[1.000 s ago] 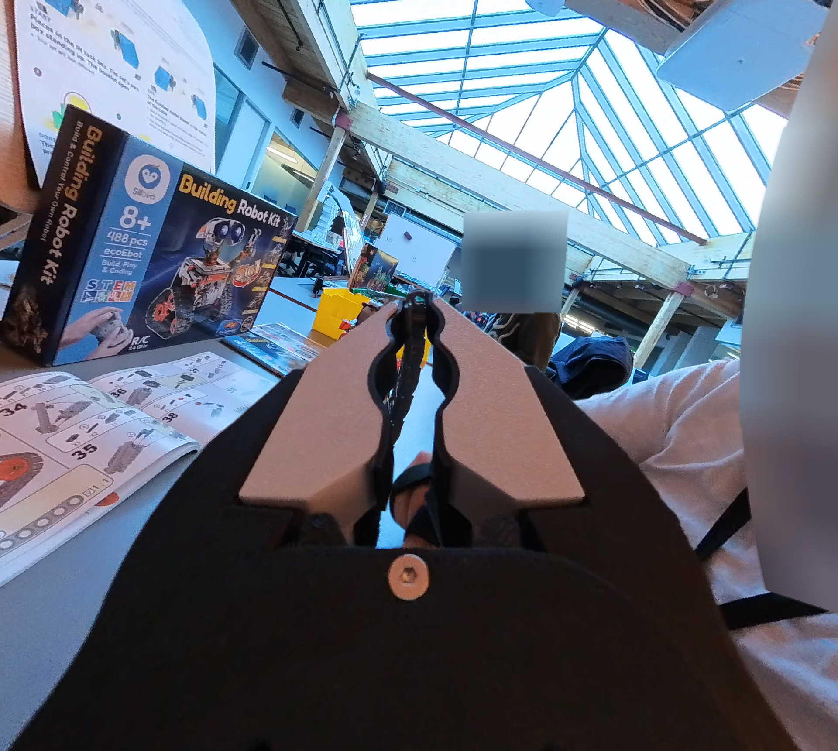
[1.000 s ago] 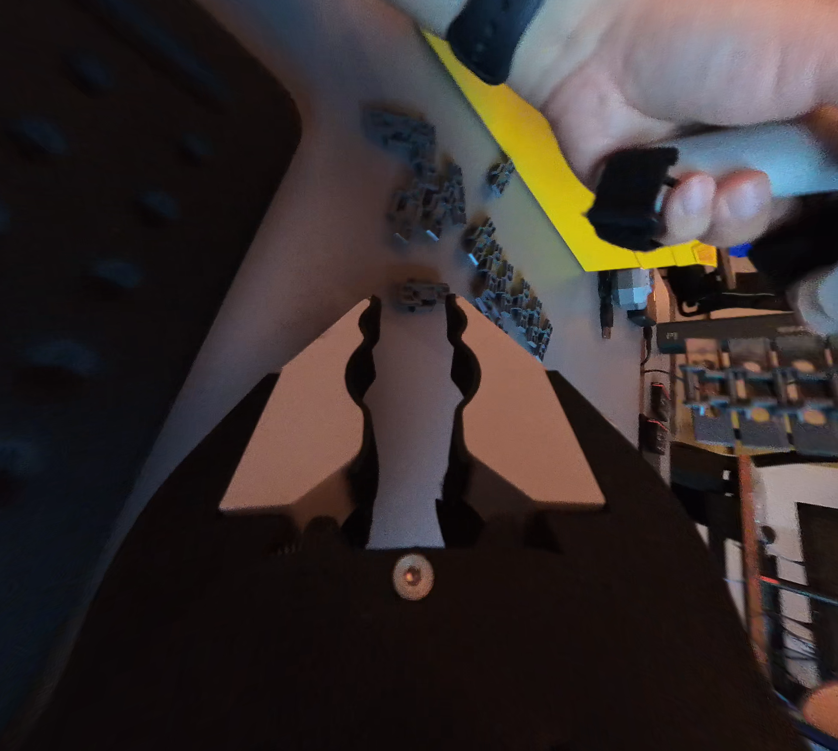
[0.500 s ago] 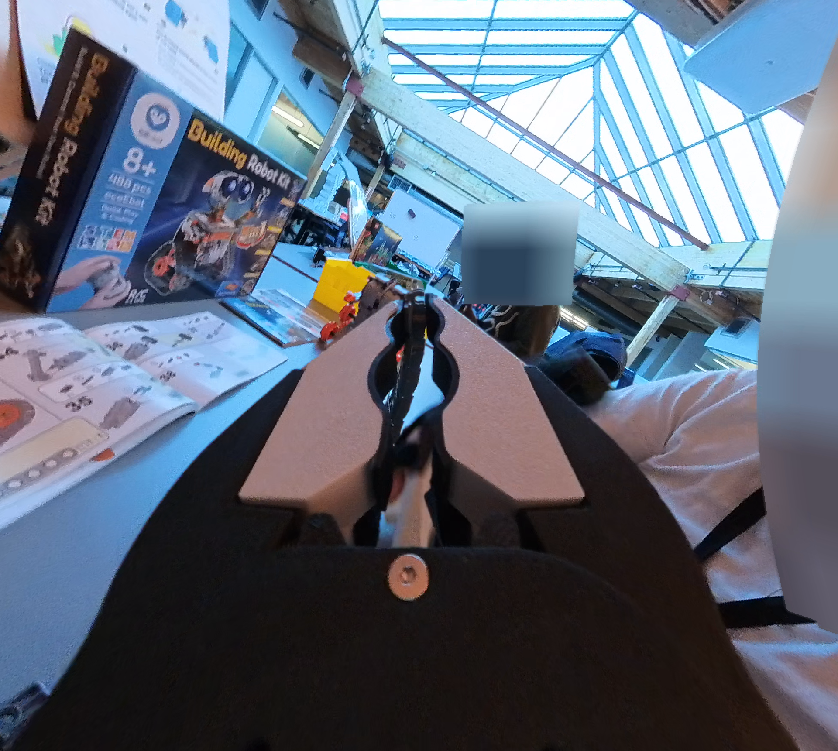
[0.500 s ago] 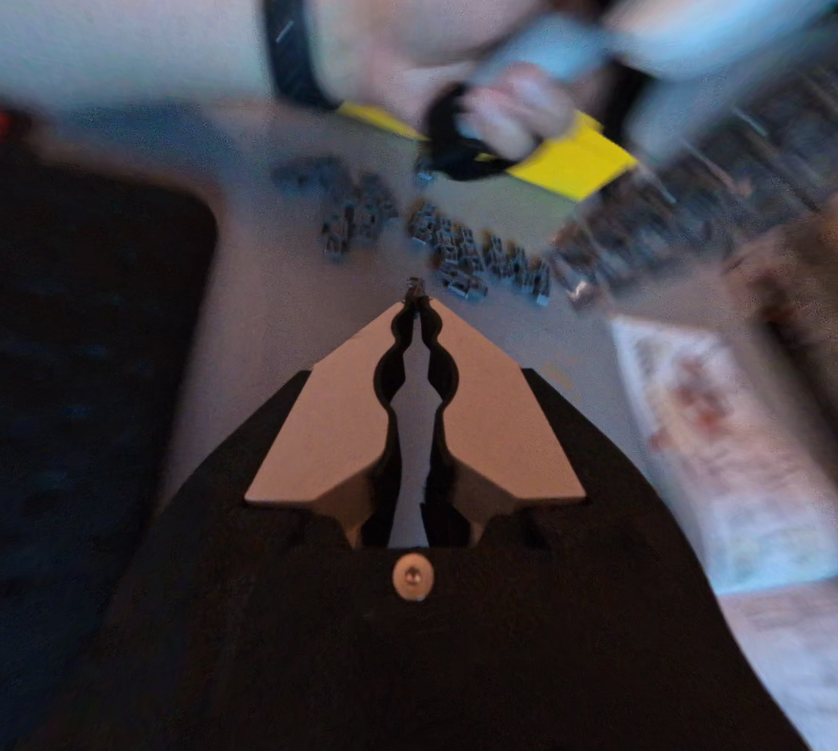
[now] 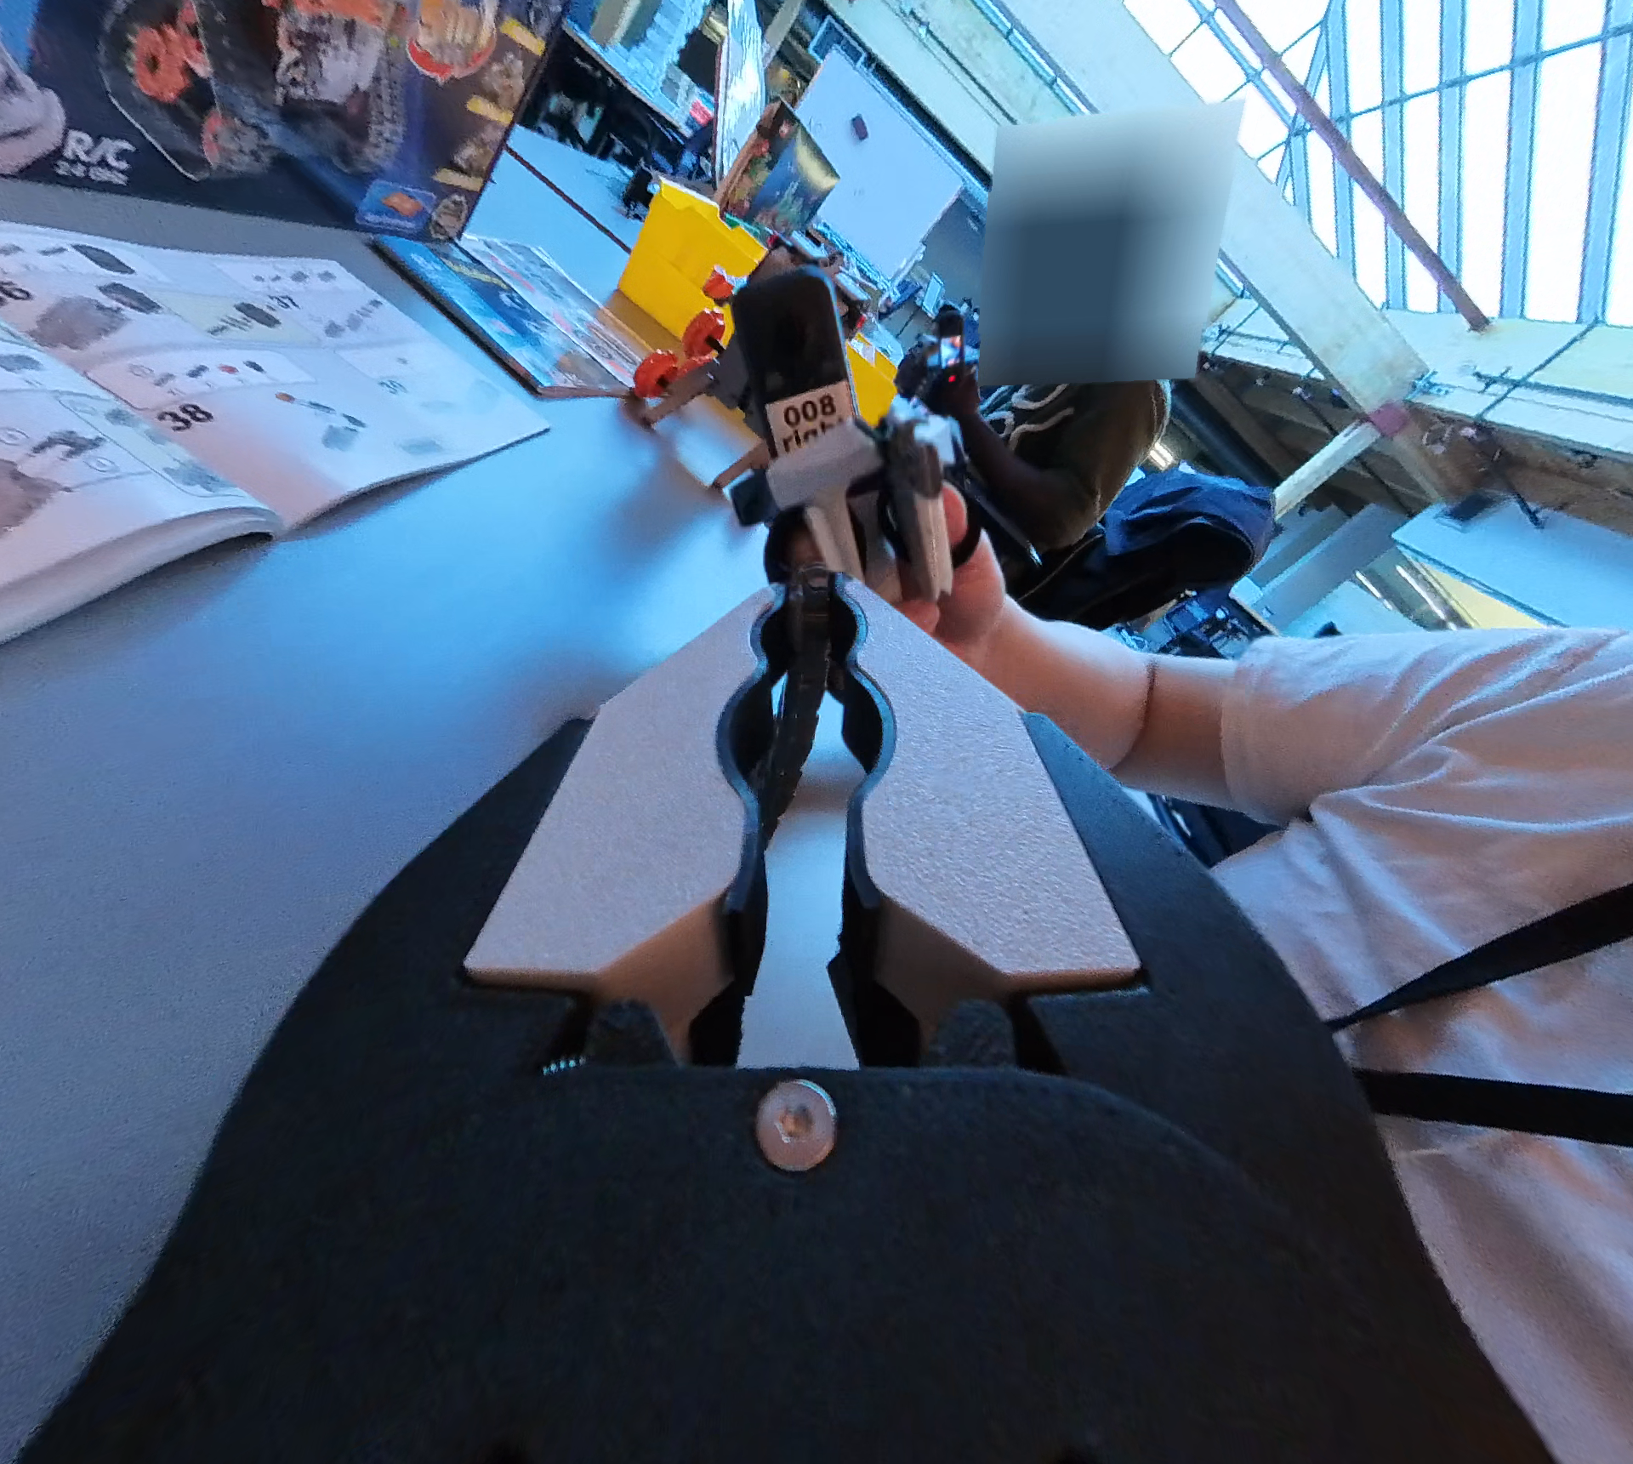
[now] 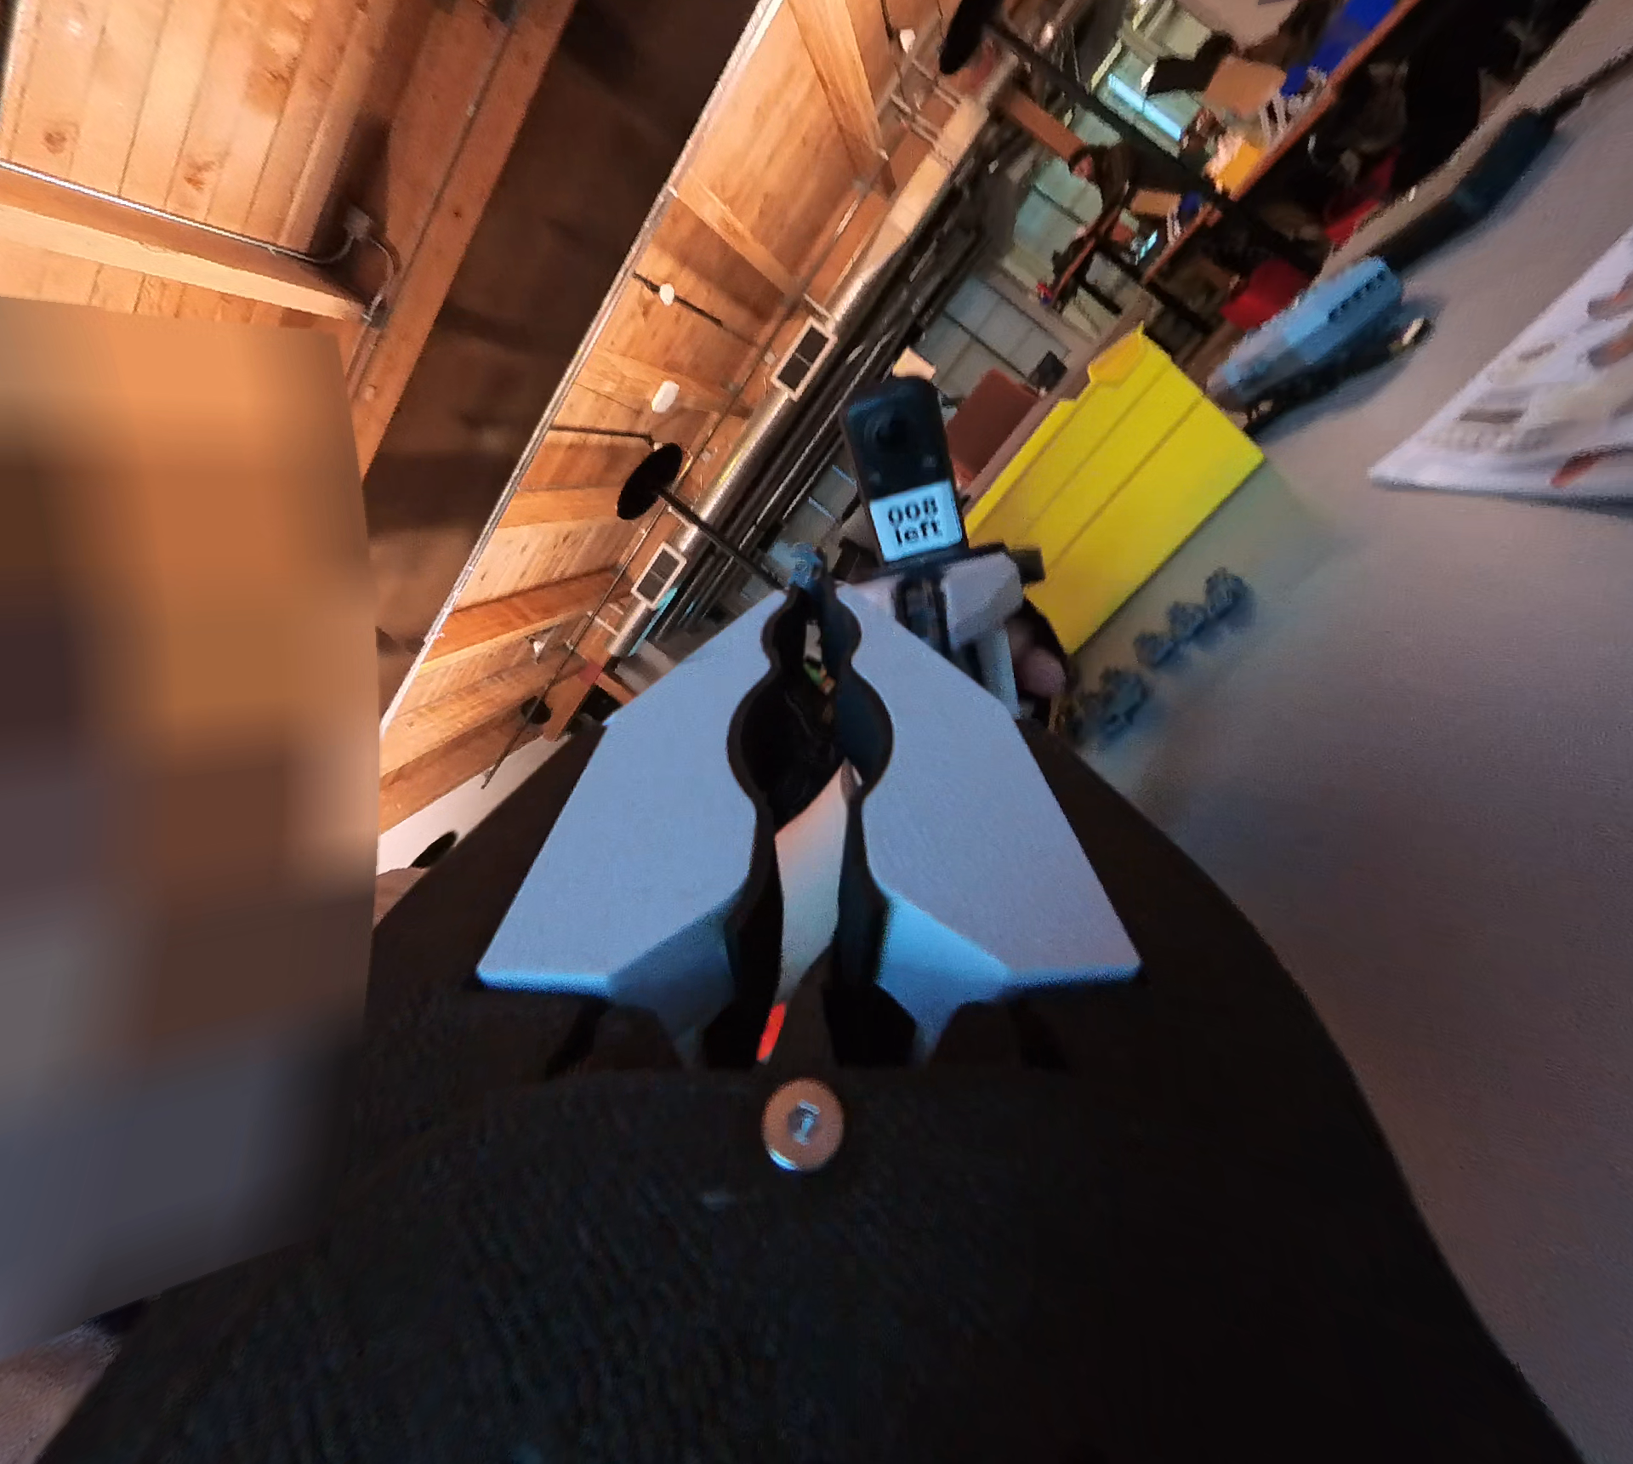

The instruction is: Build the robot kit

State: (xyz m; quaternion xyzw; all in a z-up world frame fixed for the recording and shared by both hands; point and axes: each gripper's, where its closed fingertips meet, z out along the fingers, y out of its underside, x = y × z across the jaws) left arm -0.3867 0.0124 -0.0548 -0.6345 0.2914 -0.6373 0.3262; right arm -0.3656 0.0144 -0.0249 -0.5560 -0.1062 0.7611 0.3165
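In the left wrist view my left gripper is shut on a thin black strip that runs down between its fingers. The right gripper faces it tip to tip, just above the grey table; its black camera housing and the hand holding it show behind. In the right wrist view my right gripper is shut on a small grey piece, with a dark strip in its gap. The left gripper's camera housing sits just beyond.
An open instruction booklet and a robot kit box stand left. A yellow bin and orange wheels lie behind the grippers. Several small grey pieces lie on the table by the bin. A white sleeve fills the right. One gripper's finger ends stand about 4 cm off the other's.
My right gripper shut on a small grey piece from the table, lifted and swung round to face the left gripper. The left gripper tilted down, still holding the black strip.
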